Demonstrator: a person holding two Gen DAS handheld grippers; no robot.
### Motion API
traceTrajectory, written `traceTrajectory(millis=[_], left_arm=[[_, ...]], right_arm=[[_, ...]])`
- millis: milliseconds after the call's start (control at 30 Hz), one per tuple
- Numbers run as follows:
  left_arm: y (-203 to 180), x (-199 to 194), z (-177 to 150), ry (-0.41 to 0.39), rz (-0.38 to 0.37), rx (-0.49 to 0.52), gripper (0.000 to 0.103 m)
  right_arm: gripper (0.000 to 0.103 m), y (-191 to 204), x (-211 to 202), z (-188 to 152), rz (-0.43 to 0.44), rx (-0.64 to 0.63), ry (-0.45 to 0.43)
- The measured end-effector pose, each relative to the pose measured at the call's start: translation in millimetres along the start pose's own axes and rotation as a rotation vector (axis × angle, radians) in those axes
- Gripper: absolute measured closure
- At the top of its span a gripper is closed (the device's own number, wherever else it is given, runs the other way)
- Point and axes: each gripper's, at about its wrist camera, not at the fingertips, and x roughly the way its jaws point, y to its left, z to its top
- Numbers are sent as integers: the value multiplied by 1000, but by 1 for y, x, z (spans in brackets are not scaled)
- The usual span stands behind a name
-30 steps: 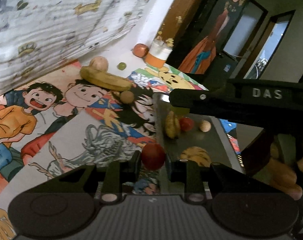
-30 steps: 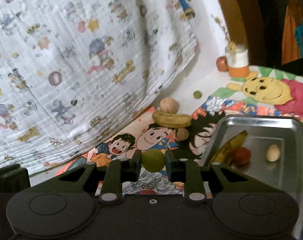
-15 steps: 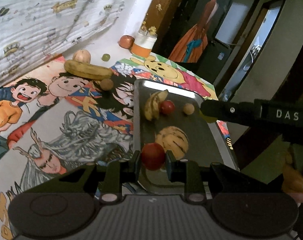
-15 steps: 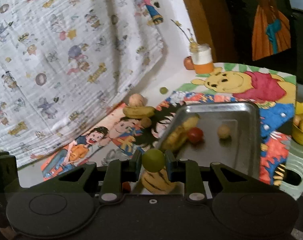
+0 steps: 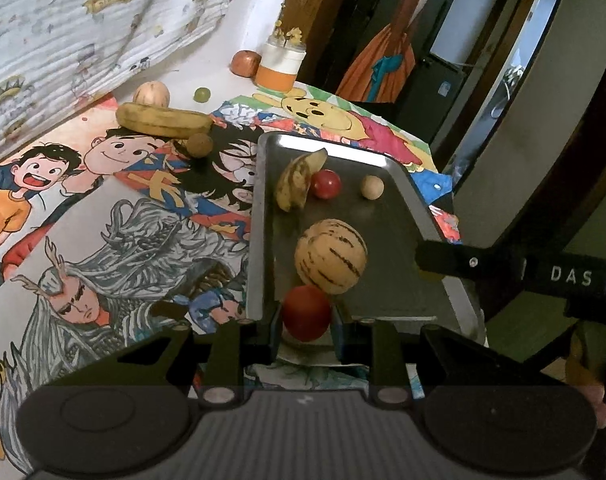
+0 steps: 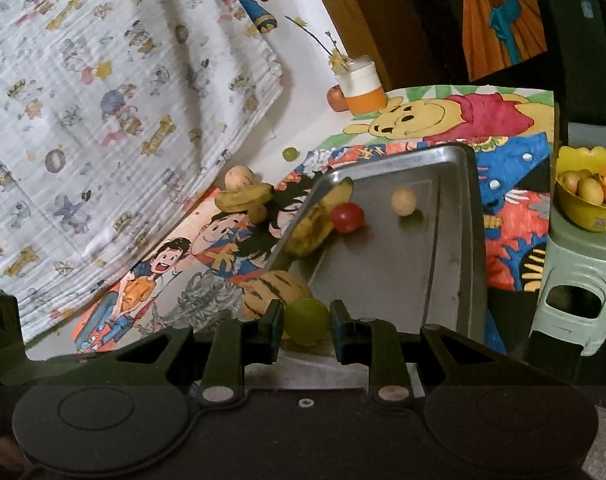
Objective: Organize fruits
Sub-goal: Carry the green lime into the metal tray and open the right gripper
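Note:
My left gripper (image 5: 306,314) is shut on a red round fruit (image 5: 306,312) over the near edge of the metal tray (image 5: 399,216). In the tray lie a striped melon (image 5: 330,255), a banana (image 5: 297,179), a small red fruit (image 5: 326,184) and a pale round fruit (image 5: 372,187). My right gripper (image 6: 306,322) is shut on a green round fruit (image 6: 306,320) above the tray's (image 6: 387,264) near edge; the melon (image 6: 273,286) shows just behind it. Its black body (image 5: 515,274) crosses the right of the left wrist view.
On the cartoon mat lie a banana (image 5: 163,121), a brown ball-shaped fruit (image 5: 200,145), a pale fruit (image 5: 151,94) and a green grape (image 5: 201,94). An orange-and-white jar (image 5: 281,66) and a reddish apple (image 5: 245,63) stand at the back. A yellow bowl (image 6: 583,208) sits on a green stool (image 6: 575,284).
Both grippers have travelled from over the mat to the tray's near edge, each keeping its fruit. The right one has also sunk lower; the tray now fills more of both views.

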Motion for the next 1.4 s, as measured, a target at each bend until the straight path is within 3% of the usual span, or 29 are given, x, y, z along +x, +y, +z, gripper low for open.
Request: traceTrajectory(millis=[367, 700, 1067, 1267, 1400], left_arm=[[-4, 11, 5, 3, 37, 22, 75], [-3, 17, 3, 17, 29, 21, 74], [-4, 18, 1, 21, 22, 14, 74], [-2, 14, 3, 22, 17, 0, 72], [0, 4, 4, 5, 23, -18, 52]], right_arm=[[76, 3, 9, -19, -109, -78, -18], [76, -9, 14, -31, -120, 0, -15], [73, -3, 13, -36, -157, -52, -38], [58, -3, 9, -38, -152, -35, -47], [41, -3, 4, -39, -147, -32, -58]])
